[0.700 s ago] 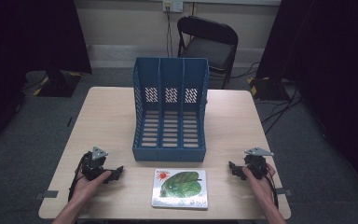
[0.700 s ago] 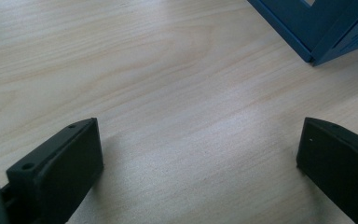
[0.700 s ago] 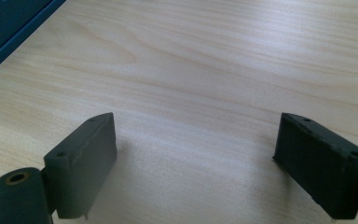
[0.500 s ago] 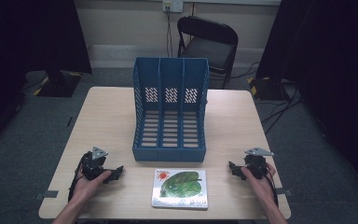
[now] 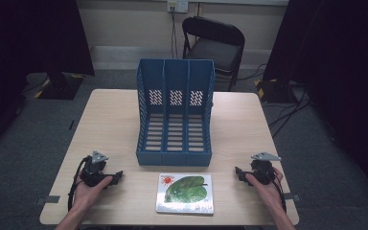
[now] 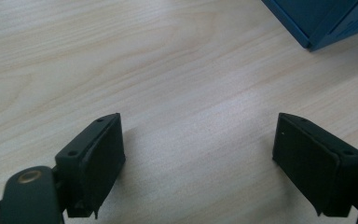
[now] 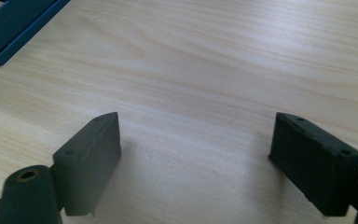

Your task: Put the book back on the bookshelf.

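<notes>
Book lay untouched before the blue file rack.
Both hand-held grippers, left and right, rested spread on the counter; nothing begun.

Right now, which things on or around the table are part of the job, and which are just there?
In play:
picture book, flat between the grippers
blue three-slot file rack, right behind it
left gripper, open
right gripper, open

Just there:
black folding chair beyond the table
wall socket
floor cables
</notes>
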`<action>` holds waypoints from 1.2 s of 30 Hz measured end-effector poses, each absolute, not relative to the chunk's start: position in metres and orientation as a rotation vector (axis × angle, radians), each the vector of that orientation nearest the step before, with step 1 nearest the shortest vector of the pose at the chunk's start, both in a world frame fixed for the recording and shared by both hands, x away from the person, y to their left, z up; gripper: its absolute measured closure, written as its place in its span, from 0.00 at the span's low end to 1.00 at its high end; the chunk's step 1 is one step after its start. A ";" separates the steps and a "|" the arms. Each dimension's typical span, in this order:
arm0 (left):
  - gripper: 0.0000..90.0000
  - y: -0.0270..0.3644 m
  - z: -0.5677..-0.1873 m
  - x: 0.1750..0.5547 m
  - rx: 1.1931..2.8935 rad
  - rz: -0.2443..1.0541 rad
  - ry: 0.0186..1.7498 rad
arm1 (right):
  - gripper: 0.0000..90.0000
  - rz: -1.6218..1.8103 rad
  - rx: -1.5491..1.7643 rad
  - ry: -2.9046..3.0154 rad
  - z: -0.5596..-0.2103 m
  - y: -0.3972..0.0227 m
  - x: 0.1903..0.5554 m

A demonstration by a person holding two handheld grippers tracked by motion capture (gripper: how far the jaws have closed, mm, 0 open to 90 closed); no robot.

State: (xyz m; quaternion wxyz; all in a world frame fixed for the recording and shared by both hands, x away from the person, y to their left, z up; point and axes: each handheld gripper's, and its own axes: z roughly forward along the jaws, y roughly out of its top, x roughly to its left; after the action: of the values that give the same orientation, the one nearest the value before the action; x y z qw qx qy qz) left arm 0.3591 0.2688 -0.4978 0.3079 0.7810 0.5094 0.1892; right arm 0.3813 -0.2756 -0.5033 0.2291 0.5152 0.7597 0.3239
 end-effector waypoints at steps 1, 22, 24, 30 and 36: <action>0.18 0.269 -0.497 0.359 2.073 0.505 1.346 | 0.18 0.892 1.418 2.091 -0.503 -0.276 0.381; 0.38 0.255 -0.480 0.347 2.050 0.369 1.246 | 0.27 1.051 1.212 2.266 -0.482 -0.237 0.355; 0.39 0.253 -0.479 0.346 2.050 0.334 1.238 | 0.29 1.057 1.192 2.285 -0.479 -0.231 0.352; 0.44 0.238 -0.473 0.344 2.069 0.244 1.179 | 0.32 1.127 1.107 2.338 -0.467 -0.212 0.342; 0.44 0.221 -0.468 0.338 2.084 0.196 1.086 | 0.33 1.165 1.012 2.400 -0.462 -0.192 0.335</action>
State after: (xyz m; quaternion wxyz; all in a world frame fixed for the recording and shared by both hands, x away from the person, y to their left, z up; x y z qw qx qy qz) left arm 0.3383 0.2208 -0.4680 0.3820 0.8168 0.4255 0.0767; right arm 0.3346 -0.1924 -0.4622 0.1436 0.3511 0.8323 0.4042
